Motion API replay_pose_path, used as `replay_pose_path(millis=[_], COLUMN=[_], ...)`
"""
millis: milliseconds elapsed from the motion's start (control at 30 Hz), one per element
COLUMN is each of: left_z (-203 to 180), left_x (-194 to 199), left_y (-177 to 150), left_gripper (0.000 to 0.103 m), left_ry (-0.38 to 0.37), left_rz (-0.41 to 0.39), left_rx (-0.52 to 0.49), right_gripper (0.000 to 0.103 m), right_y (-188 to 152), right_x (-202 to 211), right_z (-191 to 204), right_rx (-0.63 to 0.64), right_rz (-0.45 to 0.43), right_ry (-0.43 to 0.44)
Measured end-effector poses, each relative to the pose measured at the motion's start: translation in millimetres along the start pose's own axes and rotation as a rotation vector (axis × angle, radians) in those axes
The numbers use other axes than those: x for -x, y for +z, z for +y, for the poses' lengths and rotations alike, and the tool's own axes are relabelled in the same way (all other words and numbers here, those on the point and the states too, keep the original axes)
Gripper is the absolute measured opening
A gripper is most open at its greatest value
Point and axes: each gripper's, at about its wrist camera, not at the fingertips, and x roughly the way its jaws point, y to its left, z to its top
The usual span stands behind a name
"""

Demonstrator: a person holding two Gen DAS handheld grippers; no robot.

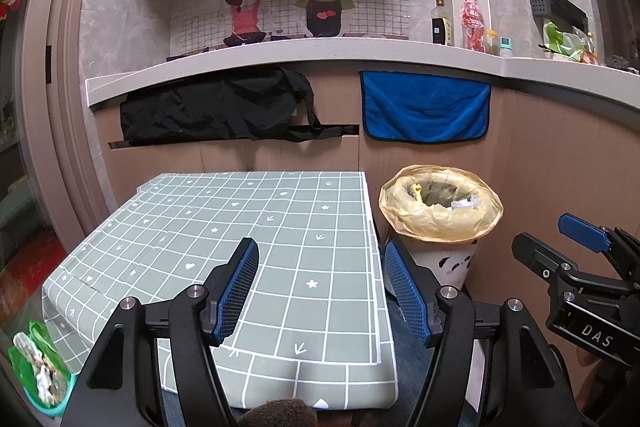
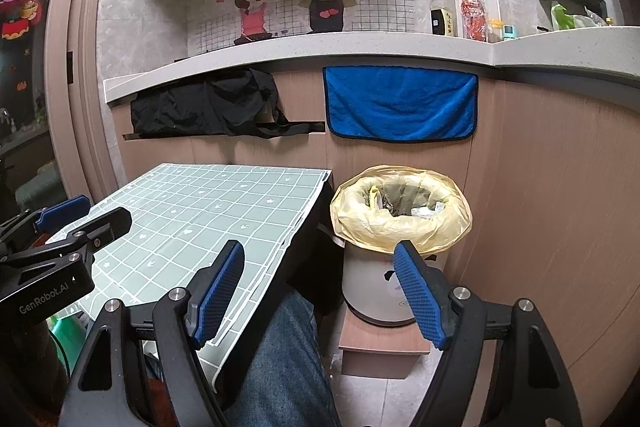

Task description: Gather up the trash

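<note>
Fingers of left gripper [image 1: 322, 293] spread wide, nothing between them: black linkage arms, blue pads [image 1: 236, 295] with a fine knurled grid. Same build on right gripper [image 2: 318, 293], likewise splayed wide and empty-handed.

Below and ahead of the left fingers, table [image 1: 224, 227] under a smooth grey-green cloth, white grid lines, small hearts, flowers and arrows printed in the squares. Right finger of that pair past the cloth's right edge.

Beyond the right finger of the left gripper, bin [image 1: 440, 223]: round, pale, panda print on the wall, lined with a crinkled, translucent yellow bag [image 1: 400, 203] folded over the rim. Trash [image 1: 460, 203] already inside, white scraps and darker bits, too jumbled to name. In the right wrist view, bin [image 2: 380, 291] just ahead of and touching in line with the right finger, standing on a low wooden block [image 2: 380, 343]; bag [image 2: 352, 215] puffed around the mouth, trash [image 2: 424, 211] inside.

Farther ahead of both pairs, fluffy blue towel [image 2: 400, 103] and limp black cloth [image 1: 212, 107] hanging under a pale stone counter [image 1: 280, 53].
</note>
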Motion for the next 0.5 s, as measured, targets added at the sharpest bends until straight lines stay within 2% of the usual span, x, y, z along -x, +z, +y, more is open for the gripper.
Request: replay_pose_path(millis=[500], left_z=[-3.5], left_x=[-1.4], left_y=[-0.2], left_gripper=[0.067], left_ry=[-0.02], left_rz=[0.006], left_rx=[-0.018], right_gripper=[0.074], right_y=[0.2], right_x=[2.5], right_z=[-7.4], right_rx=[-0.009], right_rz=[-0.009], right_ry=[-0.009])
